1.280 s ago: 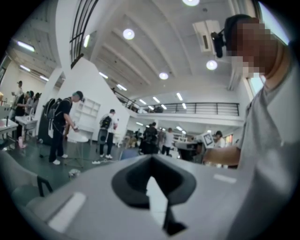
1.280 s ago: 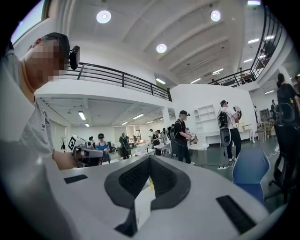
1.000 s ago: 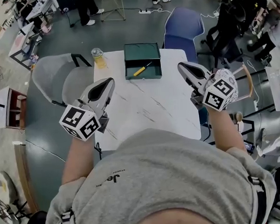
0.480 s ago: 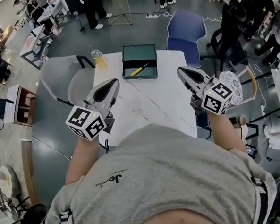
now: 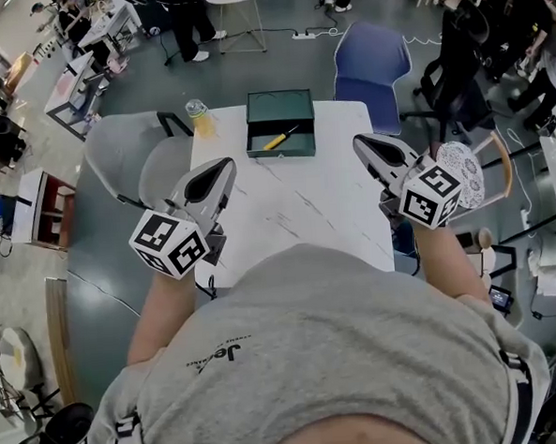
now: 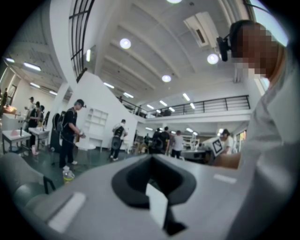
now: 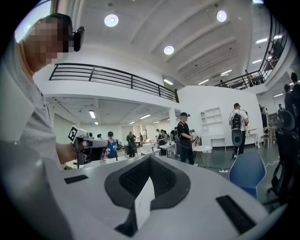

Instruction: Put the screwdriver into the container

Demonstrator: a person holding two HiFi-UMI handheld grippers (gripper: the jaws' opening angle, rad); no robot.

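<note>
The screwdriver [image 5: 280, 139], with a yellow handle, lies slantwise inside the dark green container [image 5: 280, 108], an open rectangular tray. The container sits at the far edge of the white marbled table [image 5: 296, 206], about midway along that edge. Neither gripper touches the screwdriver.

My left gripper [image 5: 220, 165] hovers over the near left part of the table, well apart from the container, with its tip pointing toward the far side. Its jaws are pressed together and nothing is between them. My right gripper [image 5: 362, 144] hangs by the table's right edge, also well short of the container. Its jaws meet too, and it is empty. Each gripper carries a marker cube near my hand, the left cube [image 5: 168, 244] and the right cube [image 5: 431, 195].

Near the container's left side, at the table's far left corner, stands a clear bottle [image 5: 198, 118] of yellow liquid. A grey chair [image 5: 124, 155] stands beside the table on the left. A blue chair [image 5: 371, 59] stands beyond the far right corner. Farther off, people stand among desks on a dark green floor. The gripper views show a tall white hall with round ceiling lights and a railed balcony.
</note>
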